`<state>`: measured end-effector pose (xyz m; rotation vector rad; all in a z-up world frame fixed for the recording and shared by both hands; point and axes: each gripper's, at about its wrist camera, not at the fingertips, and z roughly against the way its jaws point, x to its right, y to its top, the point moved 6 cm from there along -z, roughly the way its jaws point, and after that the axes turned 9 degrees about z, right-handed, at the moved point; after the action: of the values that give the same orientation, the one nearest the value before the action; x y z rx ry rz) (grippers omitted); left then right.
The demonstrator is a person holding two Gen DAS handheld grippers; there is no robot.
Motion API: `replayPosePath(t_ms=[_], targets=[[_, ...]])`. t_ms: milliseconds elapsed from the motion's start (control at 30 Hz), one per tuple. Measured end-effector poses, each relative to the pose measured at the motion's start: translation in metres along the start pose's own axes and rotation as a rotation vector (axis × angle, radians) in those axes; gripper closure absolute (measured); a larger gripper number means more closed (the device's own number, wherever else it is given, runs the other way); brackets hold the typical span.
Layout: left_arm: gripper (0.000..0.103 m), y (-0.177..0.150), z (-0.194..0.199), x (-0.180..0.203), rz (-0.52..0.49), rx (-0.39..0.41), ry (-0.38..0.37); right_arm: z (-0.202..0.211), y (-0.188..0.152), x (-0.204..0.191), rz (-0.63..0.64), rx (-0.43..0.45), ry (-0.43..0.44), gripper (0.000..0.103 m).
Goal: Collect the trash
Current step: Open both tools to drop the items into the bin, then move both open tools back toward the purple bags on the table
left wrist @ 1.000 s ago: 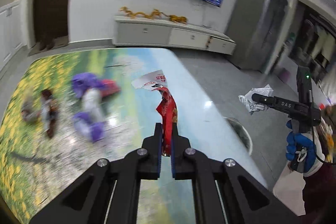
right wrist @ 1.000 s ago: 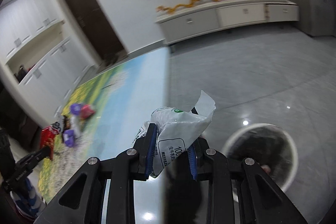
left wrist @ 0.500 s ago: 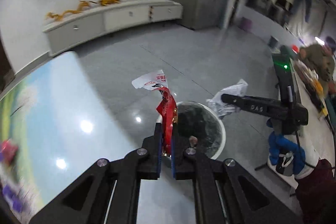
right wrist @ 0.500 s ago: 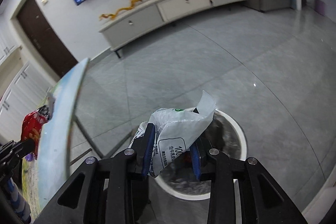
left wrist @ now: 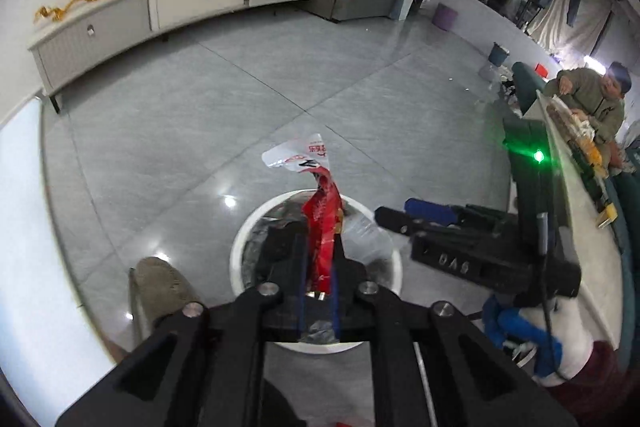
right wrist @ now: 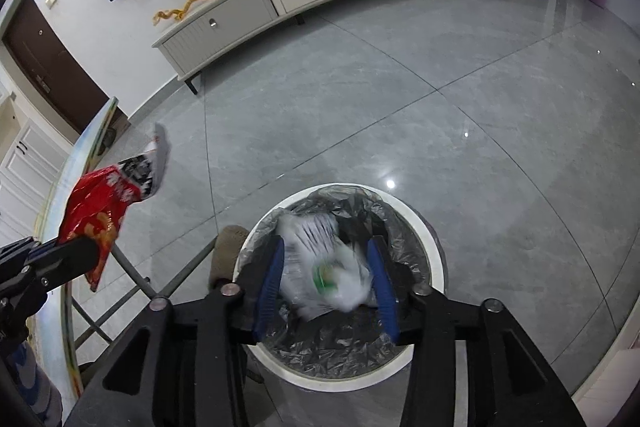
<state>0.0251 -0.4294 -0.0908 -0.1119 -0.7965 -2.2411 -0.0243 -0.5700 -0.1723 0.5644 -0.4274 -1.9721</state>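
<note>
Now over the bin (right wrist: pixel 434 255), both grippers are at the disposal stage of the task. Right gripper (right wrist: pixel 326 277): fingers (right wrist: pixel 270 279) spread wide apart, with the white bag (right wrist: pixel 324 267) blurred between them and touching neither pad as far as can be seen (the blur suggests it is dropping, though this is a judgement). It lies directly beyond the fingertips, inside the lined mouth of the bin, so this piece counts as all but delivered. Left gripper (left wrist: pixel 320 267): fingers (left wrist: pixel 298 267) close together and clamped on the lower part of the red wrapper (left wrist: pixel 322 227), which stands up past the tips, its torn white end (left wrist: pixel 296 153) curling away above. From the left wrist view the wrapper is in line with the bin's opening just ahead of the fingertips; from the right wrist view the same wrapper (right wrist: pixel 98 207) hangs off to the left of the right fingers, beside the bin rather than clearly over it. Remaining, as judged: bring the wrapper fully over the liner (right wrist: pixel 320 343) and part the left fingers. Whether more trash waits elsewhere cannot be told, since only the edge of the table (right wrist: pixel 64 195) shows. A slipper (right wrist: pixel 224 255) rests on the floor (right wrist: pixel 400 99) just left of the bin.
</note>
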Motion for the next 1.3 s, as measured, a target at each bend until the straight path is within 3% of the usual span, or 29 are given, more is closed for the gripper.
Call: replayPosePath(t_ms=[33,100,167,633,867,1067,1300], targets=[[0.086,0.001,-0.003,0.001,0.006,-0.004,-0.008,0.000,0.000,0.001,-0.003,0.001,-0.004,0.051],[0.067,0.003,-0.002,-0.002,0.017,-0.002,-0.016,0.003,-0.002,0.003,-0.007,0.006,-0.007,0.048],[0.057,0.004,0.000,-0.003,0.018,0.010,-0.012,0.005,-0.003,0.003,-0.006,0.007,-0.013,0.048],[0.057,0.005,0.035,-0.013,0.042,0.100,0.051,0.040,0.000,0.004,-0.023,0.067,-0.016,0.047],[0.046,0.000,0.072,-0.018,0.056,0.187,0.089,0.070,0.004,-0.007,-0.006,0.122,-0.021,0.046],[0.045,-0.005,0.108,-0.030,0.093,0.273,0.103,0.098,0.011,-0.023,0.020,0.169,-0.034,0.041],[0.045,-0.013,0.159,-0.057,0.146,0.393,0.174,0.127,0.021,-0.049,0.070,0.222,-0.035,0.040]])
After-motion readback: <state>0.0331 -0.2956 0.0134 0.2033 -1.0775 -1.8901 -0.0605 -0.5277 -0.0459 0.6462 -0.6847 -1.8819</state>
